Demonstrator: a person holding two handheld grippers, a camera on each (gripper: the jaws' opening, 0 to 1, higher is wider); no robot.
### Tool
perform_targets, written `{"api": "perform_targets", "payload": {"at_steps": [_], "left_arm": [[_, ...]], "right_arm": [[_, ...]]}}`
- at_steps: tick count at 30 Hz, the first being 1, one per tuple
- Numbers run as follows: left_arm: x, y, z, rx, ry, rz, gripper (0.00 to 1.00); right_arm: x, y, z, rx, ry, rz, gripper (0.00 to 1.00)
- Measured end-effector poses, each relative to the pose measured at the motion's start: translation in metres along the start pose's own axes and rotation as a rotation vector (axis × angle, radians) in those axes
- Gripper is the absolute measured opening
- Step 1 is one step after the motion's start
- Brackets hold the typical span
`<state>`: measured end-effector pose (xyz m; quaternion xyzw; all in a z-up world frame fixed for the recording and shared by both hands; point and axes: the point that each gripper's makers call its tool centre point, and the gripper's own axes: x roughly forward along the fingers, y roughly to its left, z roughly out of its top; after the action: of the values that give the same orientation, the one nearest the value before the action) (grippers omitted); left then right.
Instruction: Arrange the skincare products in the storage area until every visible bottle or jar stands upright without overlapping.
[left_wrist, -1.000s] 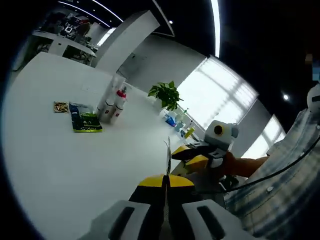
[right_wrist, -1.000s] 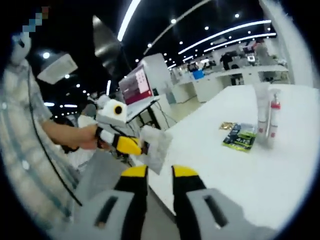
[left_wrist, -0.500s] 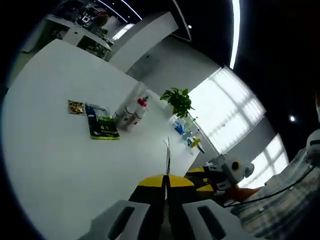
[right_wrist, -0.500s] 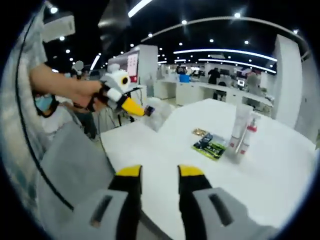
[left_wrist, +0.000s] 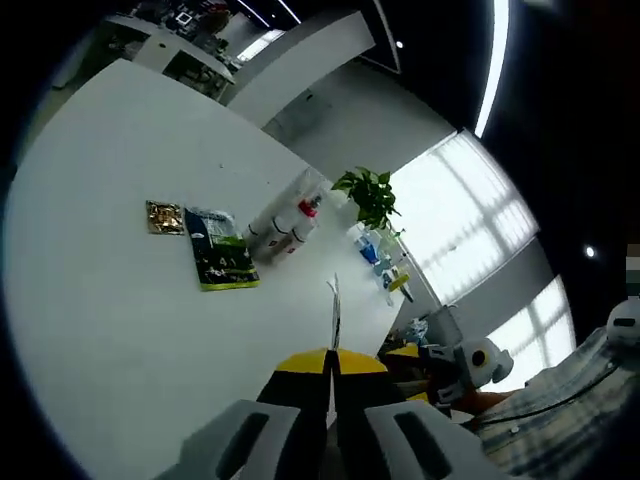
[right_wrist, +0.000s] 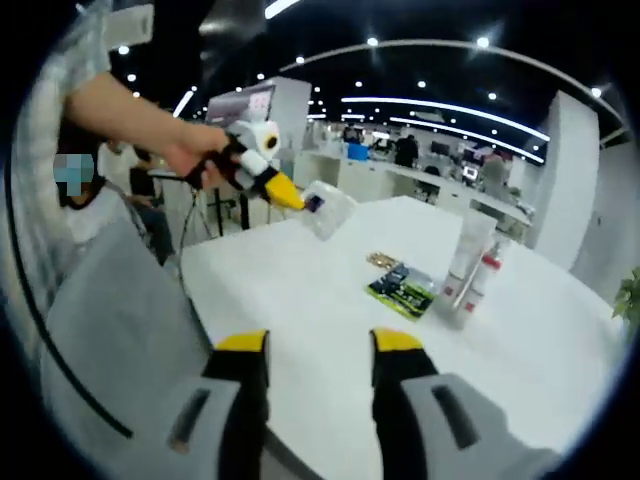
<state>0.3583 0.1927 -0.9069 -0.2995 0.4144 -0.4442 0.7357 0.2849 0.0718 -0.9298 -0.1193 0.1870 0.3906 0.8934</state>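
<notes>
The left claw (right_wrist: 285, 196), clamped on a thin white sachet (right_wrist: 327, 208), carries it above the white surface (right_wrist: 300, 300). The right claw (right_wrist: 319, 345) hangs empty, jaws apart. Two bottles (right_wrist: 470, 268) stand upright just beyond a green packet (right_wrist: 402, 291). Next move, likely: set the sachet beside that packet without overlap.

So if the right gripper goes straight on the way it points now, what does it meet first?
Probably the bare white table. The right gripper is open and aims at the tabletop, short of the green packet and the tubes. Depth is hard to judge.
</notes>
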Motion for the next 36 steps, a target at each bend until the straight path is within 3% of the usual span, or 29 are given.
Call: {"api": "perform_targets", "payload": {"at_steps": [5,15,23,36], "left_arm": [[0.004,0.011,0.006,-0.022,0.016,0.006,0.0],[0.011,0.04,0.019,-0.055,0.075,0.03,0.0],[0.027,0.062,0.035,-0.087,0.086,0.076,0.0],[0.045,0.086,0.06,-0.125,0.103,0.095,0.0]], "right_arm": [[0.0,-0.012,-0.003,0.041,0.012,-0.043,0.38],[0.0,-0.014,-0.007,0.025,0.03,-0.063,0.37],[0.001,-0.018,-0.01,0.036,0.043,-0.073,0.37],[0.001,-0.025,-0.01,0.039,0.044,-0.099,0.42]]}}
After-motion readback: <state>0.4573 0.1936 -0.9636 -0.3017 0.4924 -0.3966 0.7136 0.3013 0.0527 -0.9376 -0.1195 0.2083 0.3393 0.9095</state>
